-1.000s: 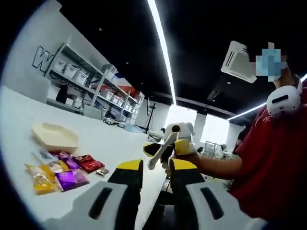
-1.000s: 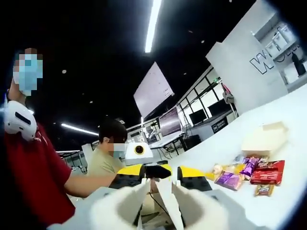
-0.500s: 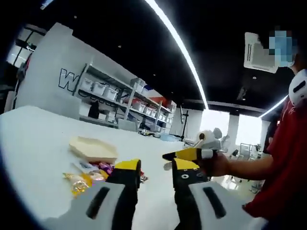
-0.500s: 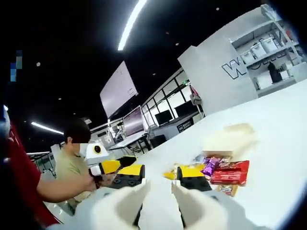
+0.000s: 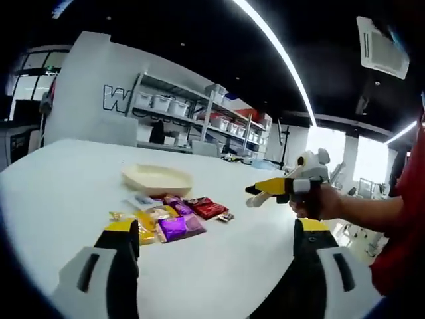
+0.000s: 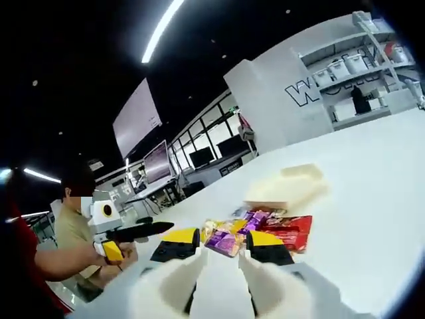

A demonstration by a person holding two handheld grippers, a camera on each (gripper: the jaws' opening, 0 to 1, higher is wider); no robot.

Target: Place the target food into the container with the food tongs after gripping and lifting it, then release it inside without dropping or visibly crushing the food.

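Note:
Several wrapped snacks lie in a heap on the white table (image 5: 60, 193): a purple packet (image 5: 174, 228), a red one (image 5: 206, 208) and a yellow one (image 5: 143, 222). Just behind them sits a shallow cream container (image 5: 156, 179). My left gripper (image 5: 216, 231) hovers in front of the heap with its jaws wide apart and nothing between them. A hand carries my right gripper (image 5: 255, 194) in from the right. In the right gripper view, that gripper (image 6: 221, 239) is shut on white food tongs (image 6: 169, 282) and points at the purple packet (image 6: 226, 240), the red packet (image 6: 289, 229) and the container (image 6: 285, 189).
Shelves with bins (image 5: 186, 109) line the far wall. A seated person (image 6: 73, 219) is beyond the table's left edge in the right gripper view, where the left gripper (image 6: 126, 232) also shows. A red sleeve (image 5: 398, 246) is at the right.
My left gripper's jaws have spread from nearly together to wide apart. Both views have swung down toward the table, so the snacks and container now sit nearer the middle.

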